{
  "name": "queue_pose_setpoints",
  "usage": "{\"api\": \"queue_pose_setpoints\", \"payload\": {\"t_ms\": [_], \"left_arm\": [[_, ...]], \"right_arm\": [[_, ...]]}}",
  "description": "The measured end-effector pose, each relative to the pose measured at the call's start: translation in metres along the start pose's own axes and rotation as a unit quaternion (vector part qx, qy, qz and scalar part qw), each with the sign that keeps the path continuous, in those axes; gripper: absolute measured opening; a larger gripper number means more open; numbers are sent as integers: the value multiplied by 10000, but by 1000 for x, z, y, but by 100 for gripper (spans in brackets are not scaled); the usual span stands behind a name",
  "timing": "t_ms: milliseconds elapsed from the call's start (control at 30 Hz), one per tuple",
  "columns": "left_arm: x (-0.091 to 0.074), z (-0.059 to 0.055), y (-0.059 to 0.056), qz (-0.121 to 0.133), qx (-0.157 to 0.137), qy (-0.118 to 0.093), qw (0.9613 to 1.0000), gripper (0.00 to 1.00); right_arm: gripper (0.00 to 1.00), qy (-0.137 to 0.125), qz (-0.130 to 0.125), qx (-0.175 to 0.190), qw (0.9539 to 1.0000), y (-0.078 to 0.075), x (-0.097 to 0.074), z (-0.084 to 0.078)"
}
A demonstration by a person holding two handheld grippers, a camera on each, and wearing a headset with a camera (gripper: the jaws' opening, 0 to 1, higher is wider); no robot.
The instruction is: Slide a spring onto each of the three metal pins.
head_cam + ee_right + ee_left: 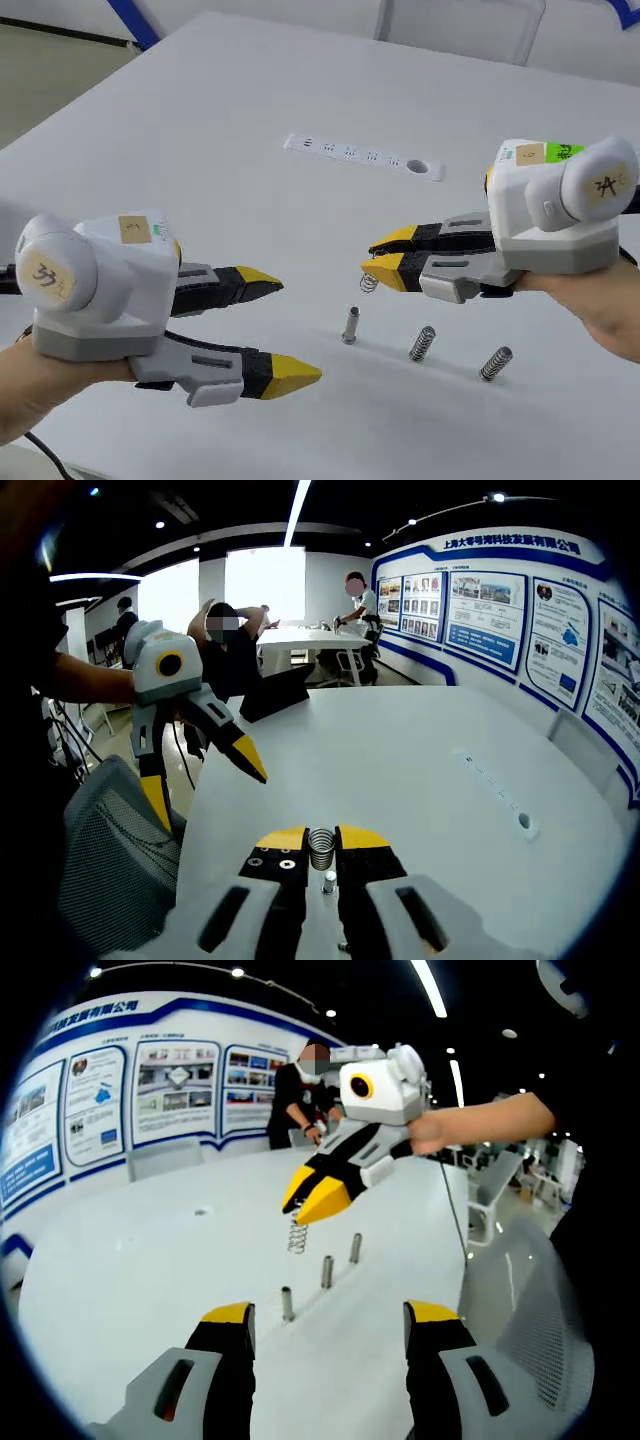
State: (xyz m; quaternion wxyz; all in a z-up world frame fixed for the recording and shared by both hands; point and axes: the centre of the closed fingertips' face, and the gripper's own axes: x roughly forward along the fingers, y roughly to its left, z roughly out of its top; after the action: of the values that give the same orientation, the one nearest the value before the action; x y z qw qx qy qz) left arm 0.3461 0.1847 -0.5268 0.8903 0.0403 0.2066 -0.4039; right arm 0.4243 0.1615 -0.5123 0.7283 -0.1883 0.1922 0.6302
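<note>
Currently a spring (368, 283) is pinched in the closed jaws of the right gripper (370, 256), just above the bare pin (350, 325) on the white table (230, 120). Beside that pin, two sleeved pins (422, 343) already carrying springs are seen. The left gripper (300, 330) is held wide open and empty, near that pin. If lowered off-axis, the spring could be caught on the pin's tip and flicked away.
</note>
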Motion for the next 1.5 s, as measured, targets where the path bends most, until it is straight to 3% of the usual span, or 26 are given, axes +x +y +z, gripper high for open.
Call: {"api": "queue_pose_setpoints", "payload": {"t_ms": [533,933,1500], "left_arm": [[-1,-15,11,135,-250,206,9994,76],[2,-19,18,269,-375,269,9986,88],[-3,-31,20,344,-431,491,9973,89]], "right_arm": [[11,282,13,232,9993,-17,28,-31],[11,421,129,286,9986,-8,39,-42],[11,678,51,238,9974,-8,53,-66]]}}
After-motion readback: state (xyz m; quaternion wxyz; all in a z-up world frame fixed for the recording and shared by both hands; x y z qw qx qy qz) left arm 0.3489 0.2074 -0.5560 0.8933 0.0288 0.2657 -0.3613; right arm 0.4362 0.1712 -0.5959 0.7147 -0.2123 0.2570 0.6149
